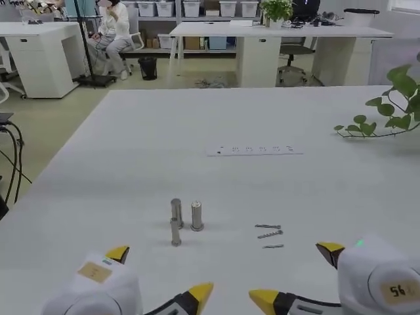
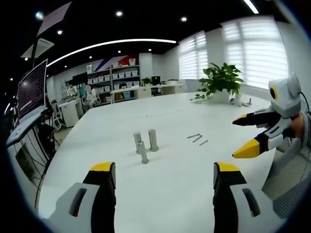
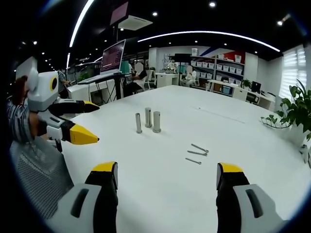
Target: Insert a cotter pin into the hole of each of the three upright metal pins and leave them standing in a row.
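Left tongs point(image 1: 159, 272): held low over the near left of the table point(image 1: 275, 118), jaws spread wide, nothing gripped.
Right tongs point(image 1: 295, 273): held low at near right, jaws parted and empty; "56" is read on its sticker point(image 1: 397, 291).
Pins point(image 1: 196, 216): three are clustered mid-table, upright, long axes vertical.
Cotter pins point(image 1: 270, 234): three are laid flat to the right, pointing left-right.
Strip point(image 1: 254, 150): printing too small to be read.
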